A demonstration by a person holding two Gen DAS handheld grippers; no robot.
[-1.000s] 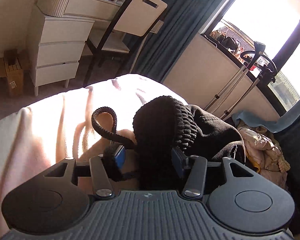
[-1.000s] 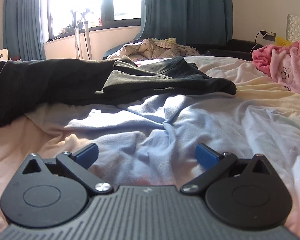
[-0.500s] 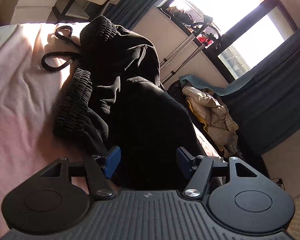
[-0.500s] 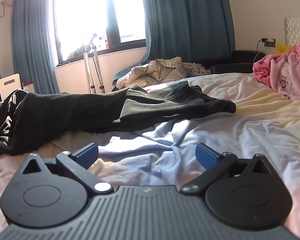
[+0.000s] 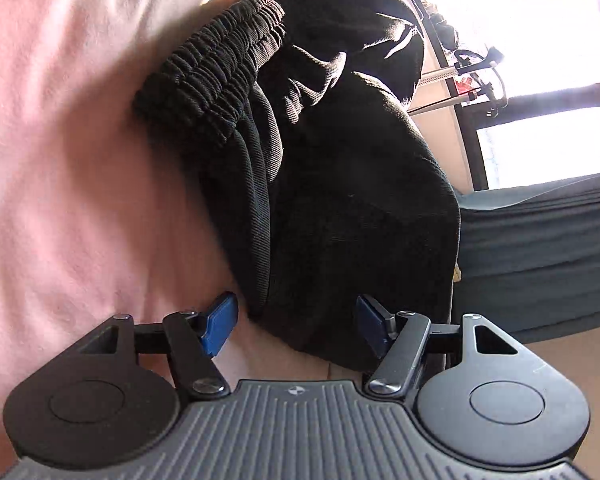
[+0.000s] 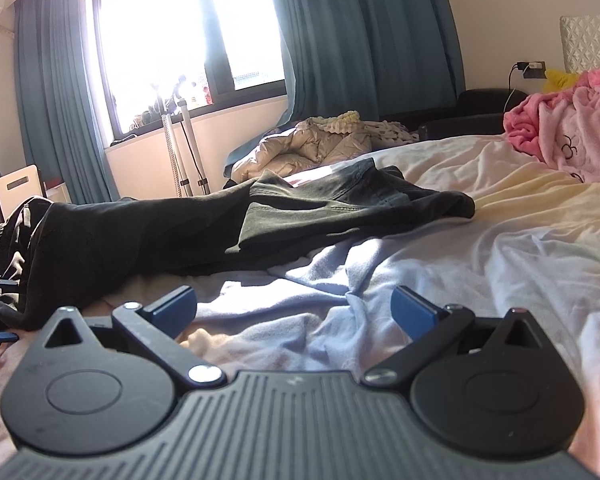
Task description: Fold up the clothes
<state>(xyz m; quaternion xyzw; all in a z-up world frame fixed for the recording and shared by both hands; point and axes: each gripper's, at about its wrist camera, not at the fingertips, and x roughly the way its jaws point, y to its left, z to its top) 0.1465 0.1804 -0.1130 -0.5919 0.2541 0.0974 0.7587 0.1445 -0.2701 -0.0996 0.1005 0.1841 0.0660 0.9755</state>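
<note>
On the bed (image 6: 520,216) the trousers (image 6: 148,232) lay at ten o'clock from the right gripper (image 6: 294,308), a blanket (image 6: 568,136) at two, a jacket (image 6: 312,146) behind at twelve.

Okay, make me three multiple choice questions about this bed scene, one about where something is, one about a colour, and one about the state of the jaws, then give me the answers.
1. Where does the pink blanket lie?
A. far right of the bed
B. on the windowsill
C. under the black trousers

2. What colour are the curtains?
A. white
B. teal blue
C. yellow

3. How do the left gripper's jaws stand?
A. shut on the waistband
B. shut on nothing
C. open, one on each side of the trousers' edge

Answers:
1 A, the blanket is heaped at the right edge of the right wrist view.
2 B, both drapes by the window are teal.
3 C, the blue pads sit apart with dark cloth between them.
</note>
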